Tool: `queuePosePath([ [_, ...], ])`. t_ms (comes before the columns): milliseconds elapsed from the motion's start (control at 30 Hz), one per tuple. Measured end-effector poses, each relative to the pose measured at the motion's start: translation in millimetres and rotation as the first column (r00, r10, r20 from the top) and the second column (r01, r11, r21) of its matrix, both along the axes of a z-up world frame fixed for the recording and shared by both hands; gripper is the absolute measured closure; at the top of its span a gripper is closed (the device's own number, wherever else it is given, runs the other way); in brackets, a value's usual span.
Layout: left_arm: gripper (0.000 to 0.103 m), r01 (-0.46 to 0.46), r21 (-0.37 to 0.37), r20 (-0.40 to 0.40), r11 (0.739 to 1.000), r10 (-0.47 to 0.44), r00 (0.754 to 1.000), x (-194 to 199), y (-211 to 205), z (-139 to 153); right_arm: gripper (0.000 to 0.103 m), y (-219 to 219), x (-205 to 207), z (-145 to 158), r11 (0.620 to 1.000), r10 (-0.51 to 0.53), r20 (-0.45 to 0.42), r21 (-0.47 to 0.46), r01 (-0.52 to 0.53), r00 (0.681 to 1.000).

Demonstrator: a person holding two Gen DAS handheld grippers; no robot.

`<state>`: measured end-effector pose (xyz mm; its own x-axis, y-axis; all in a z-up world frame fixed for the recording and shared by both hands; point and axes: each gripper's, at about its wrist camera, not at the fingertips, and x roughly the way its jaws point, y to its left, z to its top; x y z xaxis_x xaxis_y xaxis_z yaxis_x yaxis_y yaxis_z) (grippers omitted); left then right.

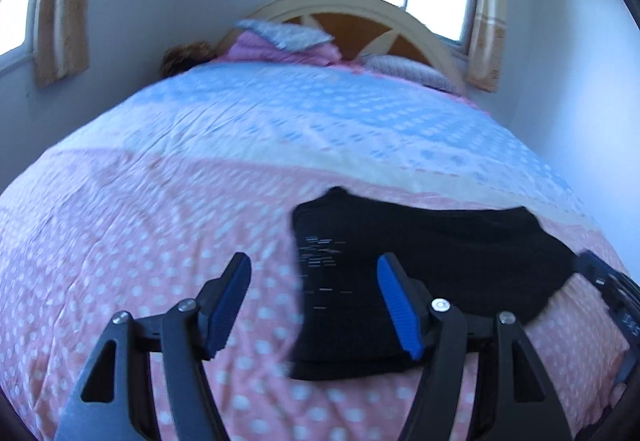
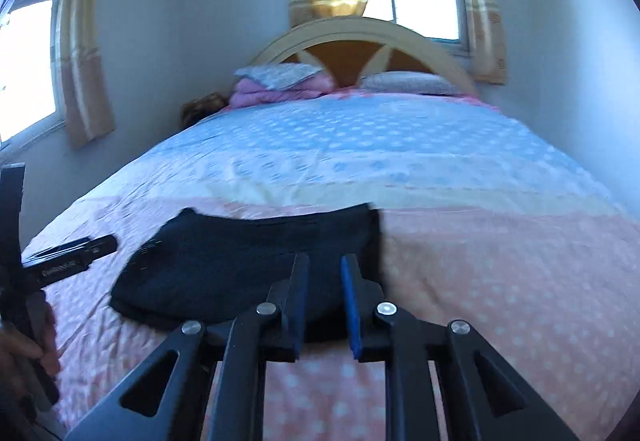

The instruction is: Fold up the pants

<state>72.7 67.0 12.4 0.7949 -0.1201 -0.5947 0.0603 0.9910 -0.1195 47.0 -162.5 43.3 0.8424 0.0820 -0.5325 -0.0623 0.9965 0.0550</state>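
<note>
Black pants (image 1: 420,253) folded into a compact stack on the pink end of the dotted bedspread (image 1: 140,225), far from the headboard (image 1: 352,7). Faint white print on the pants, unreadable. Left gripper (image 1: 314,277): jaws well apart, straddling the pants' left edge, pads clear. Right gripper (image 2: 325,273): jaws nearly together, narrow gap, nothing clamped, just above the pants' near-right part. White lettering on the left gripper body, too blurred to read.

The black pants (image 1: 420,241) are laid folded into a flat, roughly rectangular bundle on the pink dotted end of the bed. In the right wrist view they are seen at 9 o'clock of centre.
</note>
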Motion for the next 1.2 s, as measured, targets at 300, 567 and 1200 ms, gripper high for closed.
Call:
queuePosePath([
  [300,0.030,0.013,0.131,-0.124,0.991,0.004,0.992,16,-32,-47,0.085,-20,23,-55,0.982,0.023,-0.157,0.189,0.007,0.987],
  [567,0.000,-0.029,0.084,-0.198,0.996,0.045,0.979,25,-24,-56,0.085,-11,25,-59,0.994,0.001,-0.157,0.112,0.016,0.988],
  [1200,0.000,0.030,0.183,-0.217,0.983,0.010,0.976,-25,-44,-60,0.049,7,-28,-60,0.982,-0.039,-0.216,0.172,0.077,0.976],
])
